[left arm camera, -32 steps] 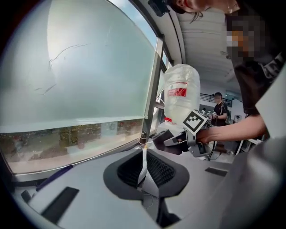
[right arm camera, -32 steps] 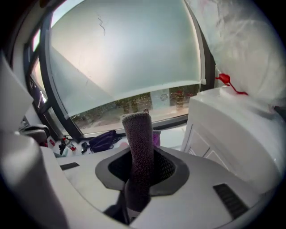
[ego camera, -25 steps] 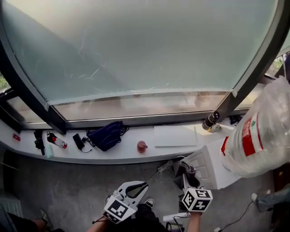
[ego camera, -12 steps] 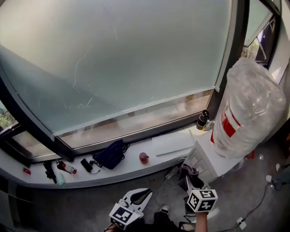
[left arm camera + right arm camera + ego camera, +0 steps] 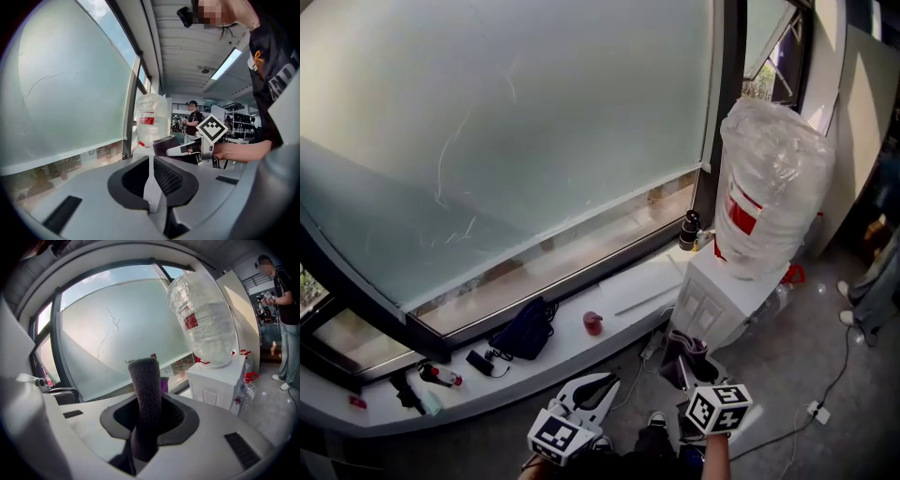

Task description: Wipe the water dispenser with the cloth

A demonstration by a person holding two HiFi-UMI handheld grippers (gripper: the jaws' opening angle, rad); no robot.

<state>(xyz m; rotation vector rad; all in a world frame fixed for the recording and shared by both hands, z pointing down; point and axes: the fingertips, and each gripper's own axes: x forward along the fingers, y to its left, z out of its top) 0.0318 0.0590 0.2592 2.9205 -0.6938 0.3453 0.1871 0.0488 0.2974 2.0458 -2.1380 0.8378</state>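
Water dispenser point(image 5: 712, 302) stands near, right of the window sill point(image 5: 623, 302): rigid, likely top-heavy under the big bottle point(image 5: 769, 187), so wipe gently. Cloth point(image 5: 144, 390) soft, light, limp; right gripper point(image 5: 686, 370) jaws clamp it. Left gripper point(image 5: 598, 386) jaws closed, empty.

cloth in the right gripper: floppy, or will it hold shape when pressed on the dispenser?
Probably soft but not limp: the cloth stands up past the right gripper's shut jaws as a thick bunched roll. Its nubby pile likely grips rather than slides. Expect it to squash against the water dispenser.
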